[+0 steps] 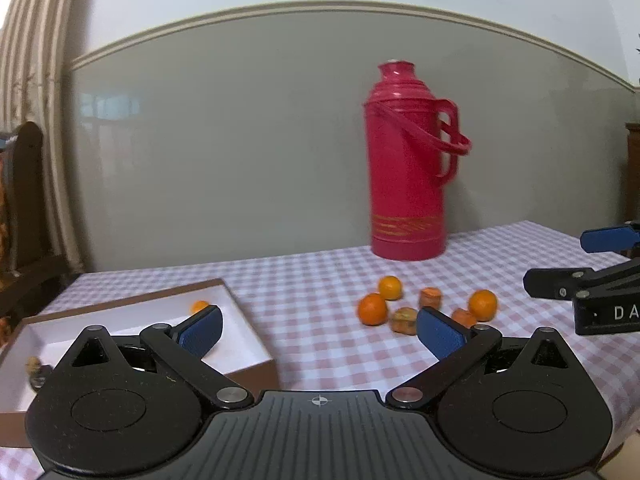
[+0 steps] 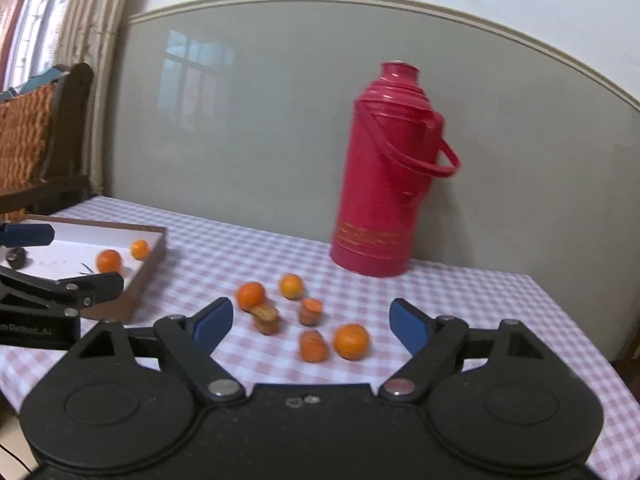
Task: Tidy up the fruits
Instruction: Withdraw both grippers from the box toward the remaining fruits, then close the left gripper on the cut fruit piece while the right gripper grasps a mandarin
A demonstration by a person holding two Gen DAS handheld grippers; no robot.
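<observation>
Three small oranges [image 2: 351, 341] and three cut carrot-like chunks [image 2: 314, 345] lie in a loose group on the checked tablecloth. The group also shows in the left wrist view [image 1: 373, 309]. A brown box with a white inside [image 2: 149, 268] sits at the left and holds two oranges [image 2: 109, 261]. My left gripper [image 1: 318, 332] is open and empty, between the box [image 1: 256, 344] and the group. My right gripper [image 2: 312, 322] is open and empty, just in front of the group.
A tall red thermos flask [image 2: 380, 176] stands behind the fruit by the grey wall. A wooden chair with a wicker back [image 2: 36, 136] stands at the far left. The table edge [image 2: 580, 344] drops off at the right.
</observation>
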